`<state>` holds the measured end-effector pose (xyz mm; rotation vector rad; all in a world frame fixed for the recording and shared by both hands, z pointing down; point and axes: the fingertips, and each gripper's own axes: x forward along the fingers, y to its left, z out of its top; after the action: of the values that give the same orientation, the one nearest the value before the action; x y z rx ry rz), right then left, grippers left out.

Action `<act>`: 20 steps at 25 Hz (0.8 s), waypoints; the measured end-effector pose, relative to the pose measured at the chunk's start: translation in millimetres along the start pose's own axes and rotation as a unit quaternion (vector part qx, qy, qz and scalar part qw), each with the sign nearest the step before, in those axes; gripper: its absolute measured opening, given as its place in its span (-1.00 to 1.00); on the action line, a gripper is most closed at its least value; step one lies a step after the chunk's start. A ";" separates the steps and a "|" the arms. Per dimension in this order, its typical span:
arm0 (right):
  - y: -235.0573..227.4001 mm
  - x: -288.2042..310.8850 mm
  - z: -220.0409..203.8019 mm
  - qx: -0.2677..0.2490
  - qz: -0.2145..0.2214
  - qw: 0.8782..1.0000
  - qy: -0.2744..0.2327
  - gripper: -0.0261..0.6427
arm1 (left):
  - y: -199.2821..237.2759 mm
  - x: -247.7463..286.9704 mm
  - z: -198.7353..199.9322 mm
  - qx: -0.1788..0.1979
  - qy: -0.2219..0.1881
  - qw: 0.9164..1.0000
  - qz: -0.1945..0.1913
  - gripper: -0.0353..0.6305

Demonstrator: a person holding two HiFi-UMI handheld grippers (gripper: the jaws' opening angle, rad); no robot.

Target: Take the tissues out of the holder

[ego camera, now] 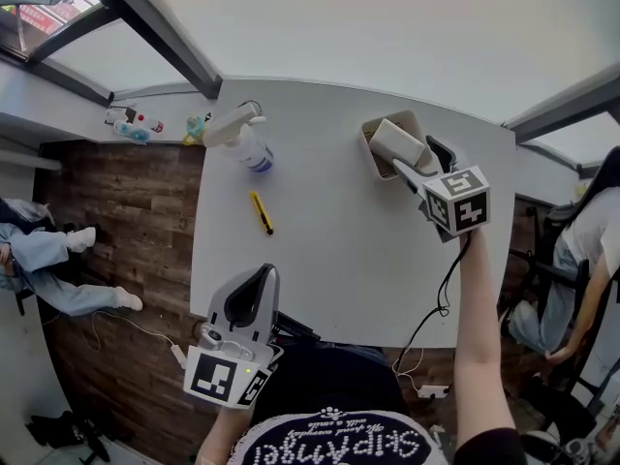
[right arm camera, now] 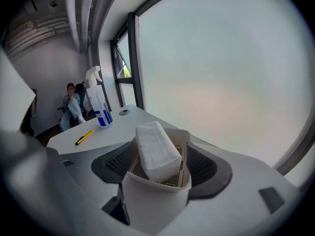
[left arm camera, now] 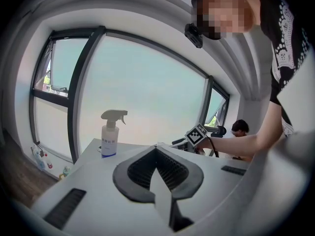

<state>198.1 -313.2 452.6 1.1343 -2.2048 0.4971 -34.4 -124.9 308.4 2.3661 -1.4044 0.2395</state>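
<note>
The left gripper point(ego camera: 262, 277) has a light grey shell with dark ribbed pads point(left arm camera: 170, 168), and a cube point(ego camera: 225, 378) of black-and-white square markers sits at its 6 o'clock end. The right gripper point(ego camera: 415, 160) matches it, with its own marker cube at 5 o'clock and a thin black cable point(ego camera: 441, 298) trailing toward 6 o'clock. The person wears a black top point(ego camera: 334, 444) with white lettering and a short sleeve point(ego camera: 489, 446).

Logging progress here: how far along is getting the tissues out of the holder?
Done: nothing; the tissues stand in the holder on the table. In hand: the right gripper is at the holder, its fingers wide apart on either side of it, gripping nothing. To do: close on the tissues and lift them out. The left gripper is shut and empty.
</note>
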 end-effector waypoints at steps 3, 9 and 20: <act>0.0 4.8 -0.4 -0.006 0.008 1.000 0.006 0.05 | 0.0 3.6 -0.8 -0.002 0.002 1.000 0.001 -0.89; 2.7 15.0 -5.0 -0.018 0.014 0.999 0.022 0.05 | 2.4 5.4 -0.9 -0.004 0.005 1.000 0.005 -0.89; -2.7 31.0 -7.4 -0.008 0.017 0.999 0.030 0.05 | 8.2 6.0 -3.3 -0.013 0.009 1.000 0.009 -0.89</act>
<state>188.8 -329.0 478.8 1.0621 -2.1755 0.5203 -38.5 -132.0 315.3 2.3249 -1.4122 0.2456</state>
